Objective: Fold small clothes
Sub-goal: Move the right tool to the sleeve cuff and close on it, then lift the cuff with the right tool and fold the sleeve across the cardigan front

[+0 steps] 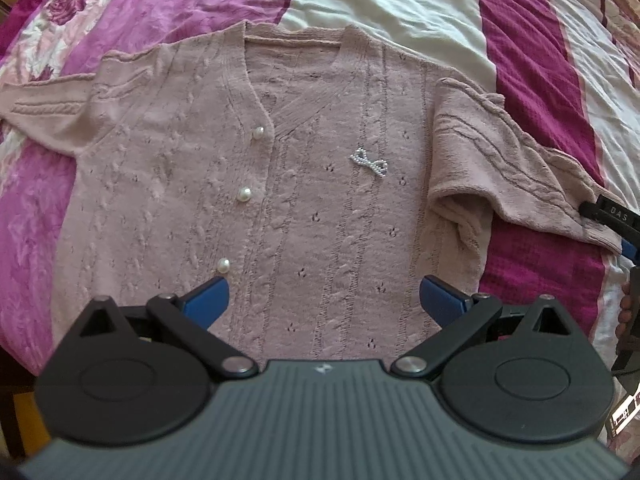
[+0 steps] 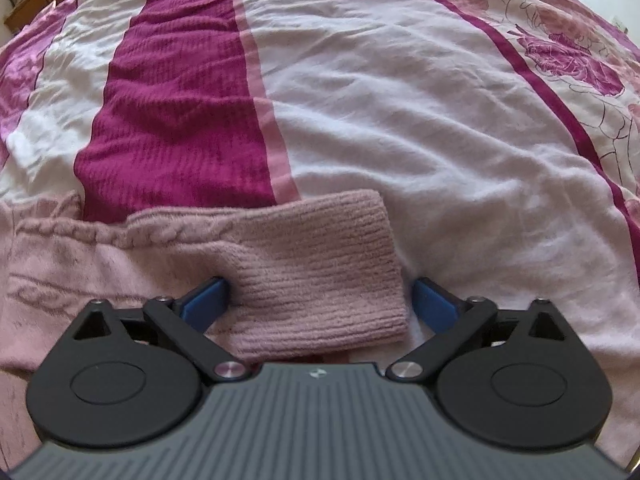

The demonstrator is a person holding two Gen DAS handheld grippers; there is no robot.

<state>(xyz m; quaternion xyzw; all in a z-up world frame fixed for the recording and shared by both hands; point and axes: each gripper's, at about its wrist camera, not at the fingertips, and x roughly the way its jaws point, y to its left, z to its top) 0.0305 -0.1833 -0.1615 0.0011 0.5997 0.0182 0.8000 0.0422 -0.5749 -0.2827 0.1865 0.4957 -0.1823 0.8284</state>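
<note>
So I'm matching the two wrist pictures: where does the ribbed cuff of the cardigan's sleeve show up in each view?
Left wrist view: the ribbed cuff lies at the far right edge, by the right gripper tip.
Right wrist view: cuff sits bottom centre, between the open right gripper fingers.
Shared landmark: the magenta stripe of the bedspread beside the sleeve.
</note>
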